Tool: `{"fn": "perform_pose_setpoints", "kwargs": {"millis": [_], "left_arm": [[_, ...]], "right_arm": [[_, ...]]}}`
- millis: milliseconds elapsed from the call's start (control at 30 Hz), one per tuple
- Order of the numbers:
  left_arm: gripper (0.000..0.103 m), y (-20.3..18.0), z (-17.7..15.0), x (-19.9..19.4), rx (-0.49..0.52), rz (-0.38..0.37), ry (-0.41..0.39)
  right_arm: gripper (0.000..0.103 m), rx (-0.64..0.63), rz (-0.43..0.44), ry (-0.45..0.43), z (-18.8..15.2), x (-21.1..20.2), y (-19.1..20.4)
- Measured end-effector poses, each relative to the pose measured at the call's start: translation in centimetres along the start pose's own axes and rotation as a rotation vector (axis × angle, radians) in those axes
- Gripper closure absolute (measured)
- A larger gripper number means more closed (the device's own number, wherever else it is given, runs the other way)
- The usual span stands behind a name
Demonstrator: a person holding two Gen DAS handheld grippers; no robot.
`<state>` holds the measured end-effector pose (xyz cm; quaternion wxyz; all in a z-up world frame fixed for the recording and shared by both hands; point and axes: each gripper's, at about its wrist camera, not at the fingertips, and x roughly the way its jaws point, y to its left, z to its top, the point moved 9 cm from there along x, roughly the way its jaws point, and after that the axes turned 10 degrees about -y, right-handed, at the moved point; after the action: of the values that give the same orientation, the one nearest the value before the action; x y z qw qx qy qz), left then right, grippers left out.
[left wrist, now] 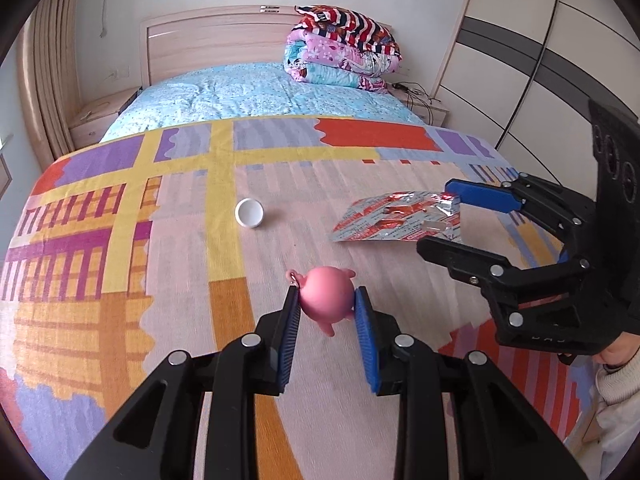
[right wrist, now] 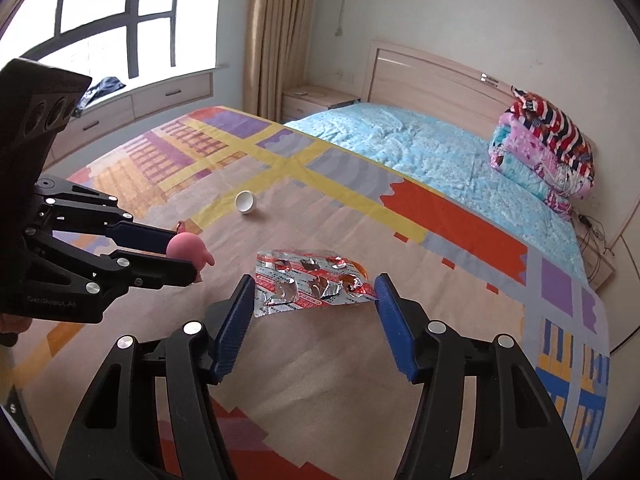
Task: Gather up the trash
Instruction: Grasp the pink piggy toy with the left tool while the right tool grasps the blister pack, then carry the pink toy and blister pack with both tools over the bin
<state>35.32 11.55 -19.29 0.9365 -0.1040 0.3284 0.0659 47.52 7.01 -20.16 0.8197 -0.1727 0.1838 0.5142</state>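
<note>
Your left gripper point(left wrist: 327, 300) is clamped on the pink toy point(left wrist: 326, 294), a small rounded figure with stubby limbs and a metal loop at its top. Both blue pads press on its sides, and the toy hangs clear of the striped blanket point(left wrist: 160, 240). From the right wrist camera the same left gripper point(right wrist: 182, 258) comes in from the left edge with the pink toy point(right wrist: 188, 249) pinched at its tip.

Just right of the toy, the used blister pack point(right wrist: 312, 286) sits between the fingers of your right gripper point(right wrist: 314, 294). The silver and red foil (its pockets torn open) reaches the left finger at one edge and the right fingertip at its red corner, and it seems gripped across its width, tilted above the blanket. From the left wrist camera the right gripper point(left wrist: 436, 216) shows at the right, one blue pad at the crumpled end of the blister pack point(left wrist: 400, 220).

Beyond the toy and a little to its left, a white bottle cap point(left wrist: 249, 213) lies on its side on the blanket, well apart from both grippers.

Far beyond the toy, folded quilts point(left wrist: 340, 48) are stacked on the blue sheet point(left wrist: 248, 92) against the wooden headboard point(left wrist: 216, 40).
</note>
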Motion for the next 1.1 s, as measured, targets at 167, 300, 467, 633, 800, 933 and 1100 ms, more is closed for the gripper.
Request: {"fn": "perform_pose_setpoints", "kwargs": {"millis": [167, 300, 467, 633, 800, 933, 1100], "left_arm": [[0.076, -0.7, -0.8, -1.7, 0.028, 0.000, -0.006], [0.076, -1.5, -1.1, -3.3, 0.052, 0.004, -0.023], [0.076, -2.8, -1.8, -5.2, 0.055, -0.005, -0.037], [0.076, -4.1, -2.4, -7.5, 0.085, -0.003, -0.067], [0.076, -5.4, -3.4, -10.4, 0.120, -0.009, -0.095], [0.076, -6.6, -4.5, -12.7, 0.148, -0.026, -0.113], [0.076, -7.1, -6.4, -15.0, 0.158, -0.016, -0.128]], "right_arm": [[0.043, -0.013, -0.021, -0.023, -0.6, -2.5, 1.3], [0.043, -0.016, -0.029, -0.048, -0.6, -4.6, 2.1], [0.043, 0.022, -0.011, -0.070, -0.4, -7.4, 2.9], [0.043, 0.017, -0.014, -0.077, -0.8, -10.0, 4.1], [0.043, 0.006, -0.037, -0.061, -1.2, -12.3, 5.2], [0.043, -0.003, -0.040, -0.051, -1.5, -14.5, 6.4], [0.043, 0.011, -0.019, -0.048, -2.3, -17.1, 8.4]]}}
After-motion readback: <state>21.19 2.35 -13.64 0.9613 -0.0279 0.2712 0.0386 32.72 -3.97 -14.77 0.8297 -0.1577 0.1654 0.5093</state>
